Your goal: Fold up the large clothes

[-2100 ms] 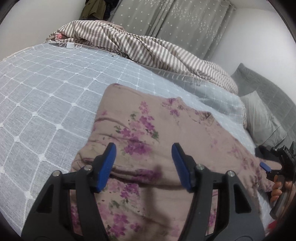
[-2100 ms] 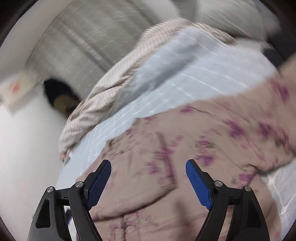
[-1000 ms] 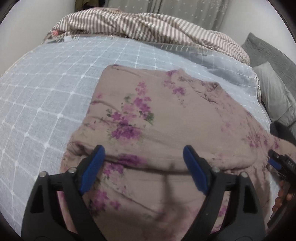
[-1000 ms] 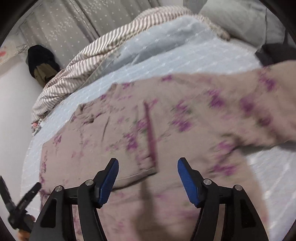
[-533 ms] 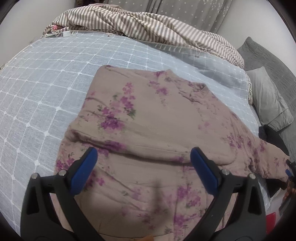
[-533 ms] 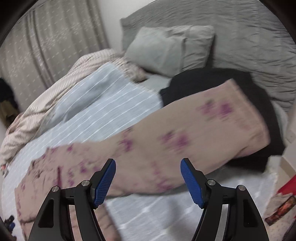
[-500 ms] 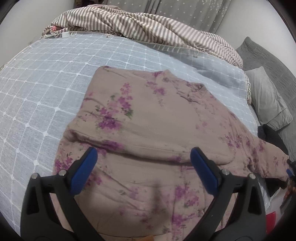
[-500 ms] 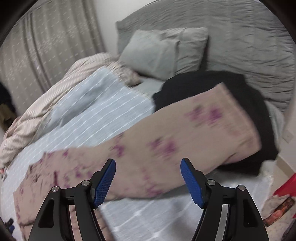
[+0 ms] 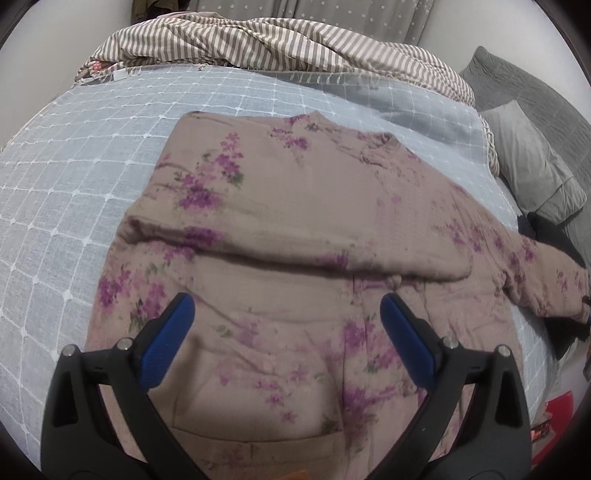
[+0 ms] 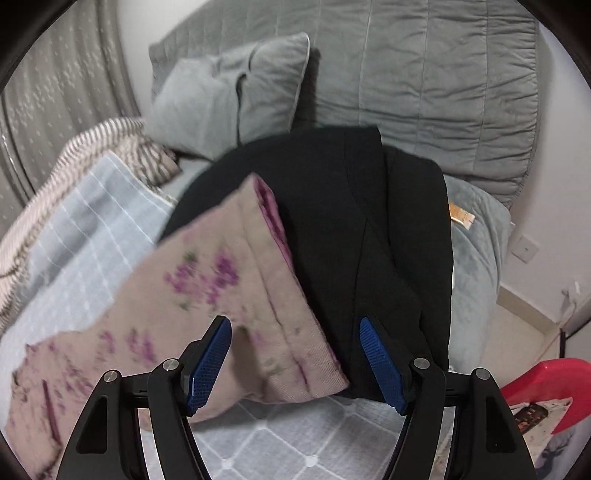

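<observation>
Bed [image 9: 74, 155], grey curtains [image 9: 332, 14], white walls [image 10: 554, 184].

We see a striped blanket [image 9: 280, 44], a grey pillow [image 10: 229, 96], a black garment [image 10: 351, 229] and a checked bedspread [image 9: 74, 155].

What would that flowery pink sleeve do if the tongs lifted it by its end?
The sleeve would probably droop and bend; it already lies limp over the black clothes. It looks padded, so perhaps heavier than thin cloth. The open right tongs may need a firm pinch on its thick cuff.
</observation>
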{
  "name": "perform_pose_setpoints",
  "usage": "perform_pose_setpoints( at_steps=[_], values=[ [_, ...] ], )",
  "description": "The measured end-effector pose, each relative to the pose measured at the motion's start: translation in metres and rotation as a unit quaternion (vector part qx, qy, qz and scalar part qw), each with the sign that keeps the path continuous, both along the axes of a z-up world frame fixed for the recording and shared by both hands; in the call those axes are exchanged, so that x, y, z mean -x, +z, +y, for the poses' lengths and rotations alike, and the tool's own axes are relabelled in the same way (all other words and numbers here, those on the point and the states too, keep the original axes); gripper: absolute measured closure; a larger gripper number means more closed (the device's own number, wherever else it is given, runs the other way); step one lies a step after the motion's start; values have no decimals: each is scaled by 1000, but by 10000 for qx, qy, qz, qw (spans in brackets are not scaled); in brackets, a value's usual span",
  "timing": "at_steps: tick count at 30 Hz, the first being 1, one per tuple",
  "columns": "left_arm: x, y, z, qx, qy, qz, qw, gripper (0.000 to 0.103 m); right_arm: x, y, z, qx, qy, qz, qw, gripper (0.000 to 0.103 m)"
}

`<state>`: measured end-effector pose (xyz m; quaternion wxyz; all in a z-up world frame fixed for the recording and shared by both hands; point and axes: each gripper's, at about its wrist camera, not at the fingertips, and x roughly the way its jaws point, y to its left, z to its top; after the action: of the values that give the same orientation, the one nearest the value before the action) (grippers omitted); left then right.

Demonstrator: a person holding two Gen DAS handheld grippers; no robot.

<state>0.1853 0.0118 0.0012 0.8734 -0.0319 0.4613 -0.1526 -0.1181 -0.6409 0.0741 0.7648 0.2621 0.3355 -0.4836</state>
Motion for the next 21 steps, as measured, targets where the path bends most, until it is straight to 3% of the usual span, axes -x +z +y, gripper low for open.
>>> perform_pose_setpoints(
  at_steps=[1,2,3,4,8,15,21],
  values=[
    [3,-2,0,4,-29,-11,10000,3,-2,-5,-2,-7,-29,118,9999,33],
    [5,-4,0,18,-50,-22,10000,3,-4,-6,-1,7,-35,186,9998,51],
    [7,-6,2,58,-67,-37,10000,3,-7,-6,0,24,-16,207,9998,79],
    [9,-8,4,116,-79,-51,9999,3,-9,-5,2,-58,53,163,9998,84],
    [9,-13,12,265,-103,88,9996,3,-20,31,25,180,275,-111,9994,90],
    [11,4,35,464,-25,-151,9988,3,-70,125,106,822,1143,-709,9875,93],
    [9,11,57,686,127,-186,9974,3,-153,177,214,1333,2179,-942,9622,96]
  ],
)
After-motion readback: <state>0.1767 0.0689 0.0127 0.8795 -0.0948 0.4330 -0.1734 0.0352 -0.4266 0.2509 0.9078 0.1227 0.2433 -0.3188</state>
